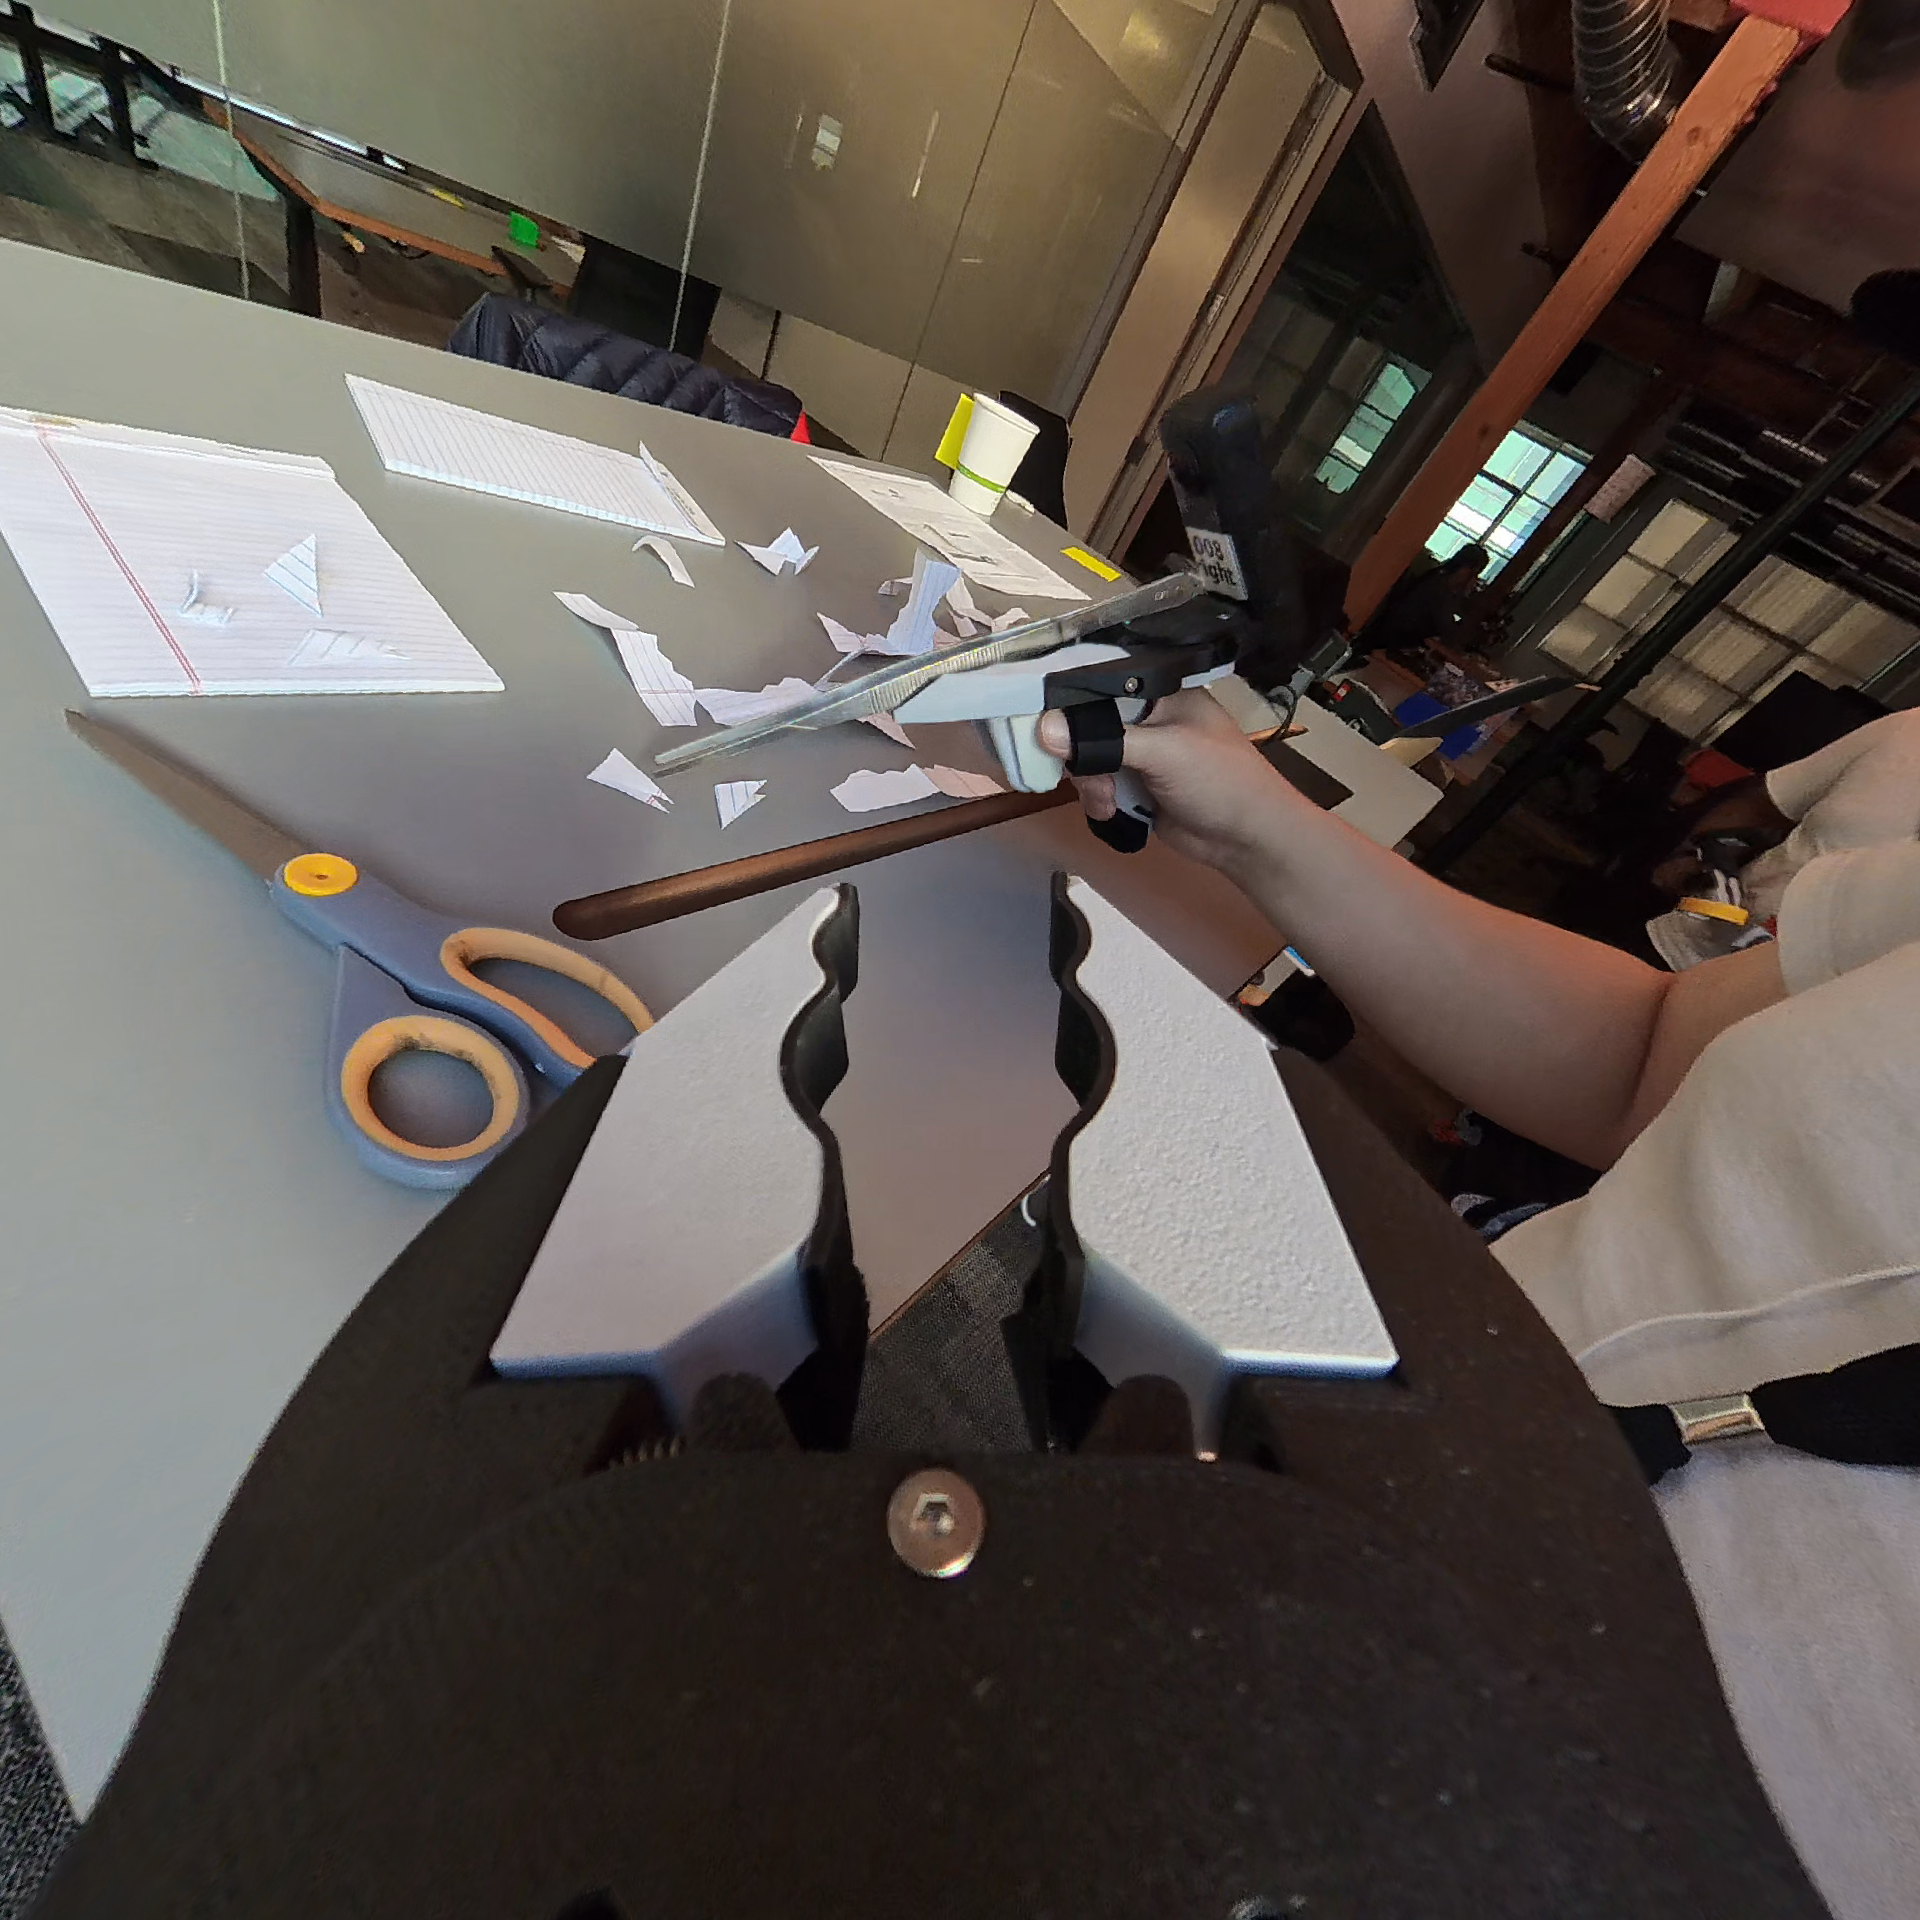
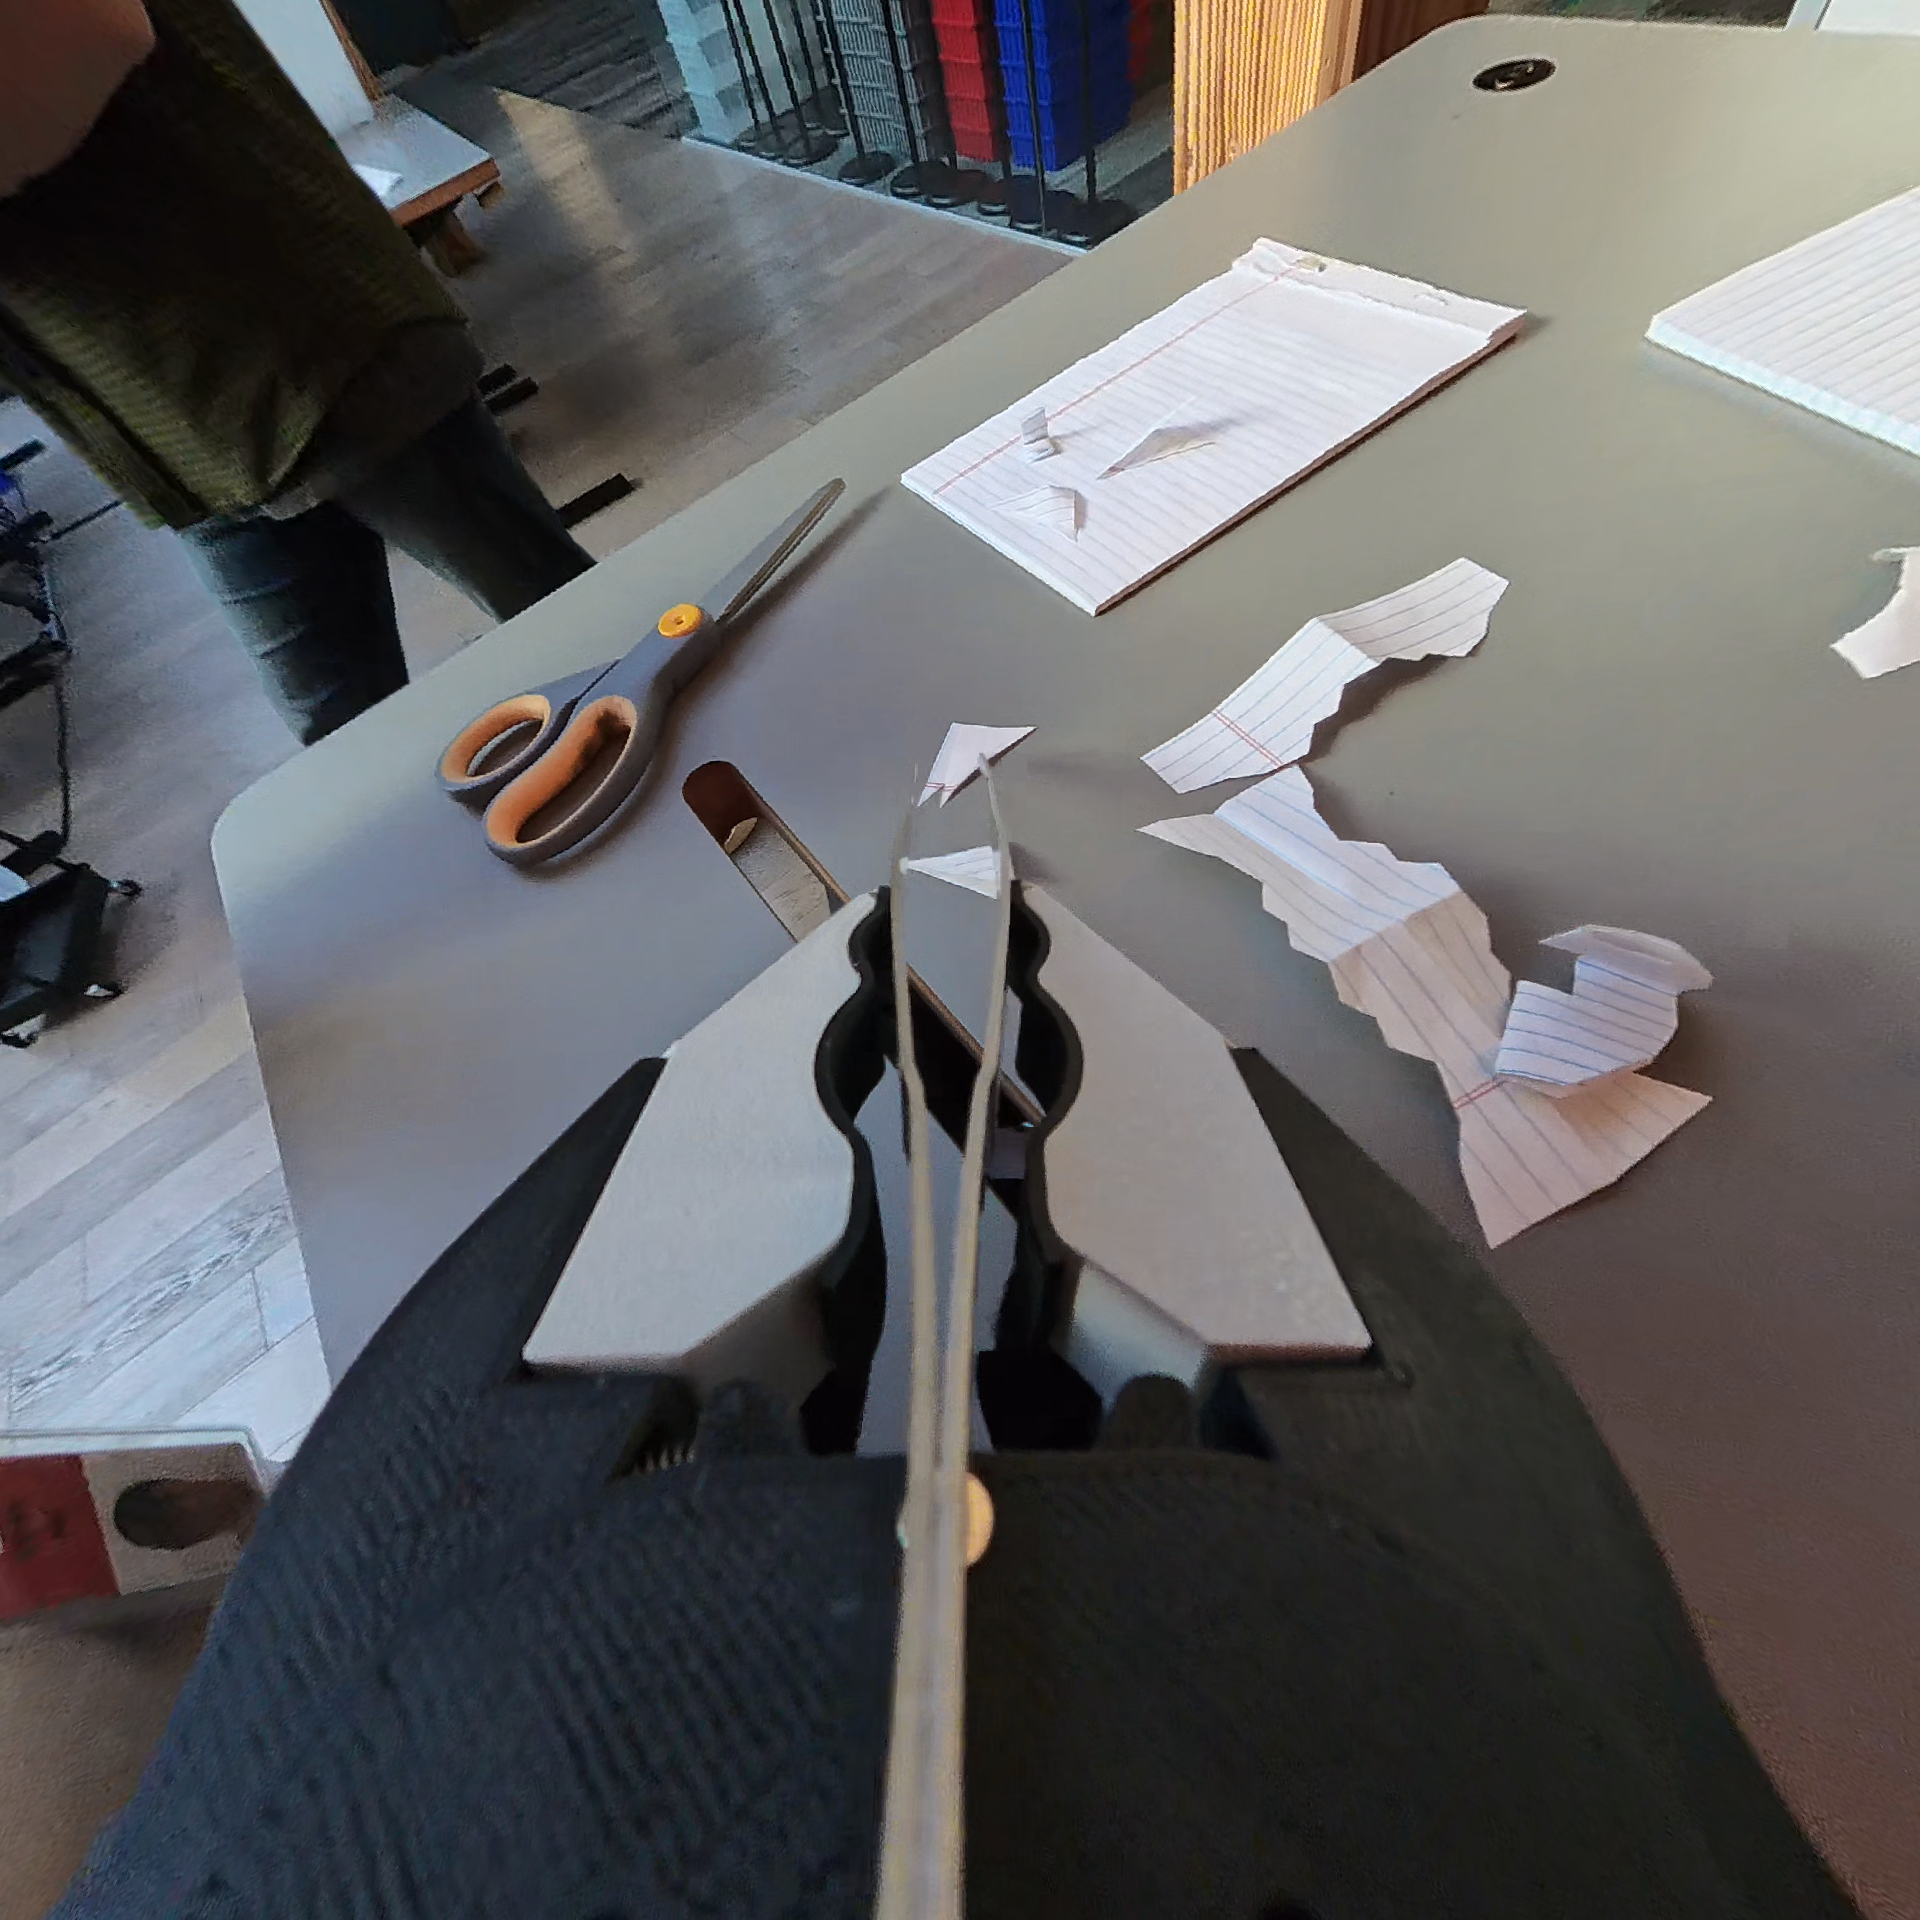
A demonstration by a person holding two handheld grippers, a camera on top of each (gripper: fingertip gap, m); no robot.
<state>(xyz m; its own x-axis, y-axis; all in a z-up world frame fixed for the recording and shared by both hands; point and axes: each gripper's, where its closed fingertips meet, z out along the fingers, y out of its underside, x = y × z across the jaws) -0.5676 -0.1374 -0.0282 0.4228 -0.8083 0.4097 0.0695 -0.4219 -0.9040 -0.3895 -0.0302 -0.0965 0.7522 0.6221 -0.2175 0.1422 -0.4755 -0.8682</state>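
Your left gripper (image 1: 951, 914) sits low in the centre of the left wrist view with its fingers spread and nothing between them, hanging over the near edge of the grey table (image 1: 156, 1195). Just to its left lie the grey-and-orange scissors (image 1: 416, 997), blades shut and pointing to the upper left of the frame.

Your right gripper (image 2: 951, 914) grips long metal tweezers (image 2: 951, 1039) between its fingers – the two tips stand slightly apart and hold nothing, hovering just above two small triangular paper scraps (image 2: 971, 753) at mid-frame. In the left wrist view you see it from the side, at centre right, held in your right hand (image 1: 1174, 769).

Larger torn strips of lined paper (image 2: 1382, 935) lie to the right of the tweezers in the right wrist view. A lined notepad (image 2: 1226, 416) with three small cuttings on it sits at upper centre, and a slot in the table (image 2: 758, 842) opens just left of the tweezers
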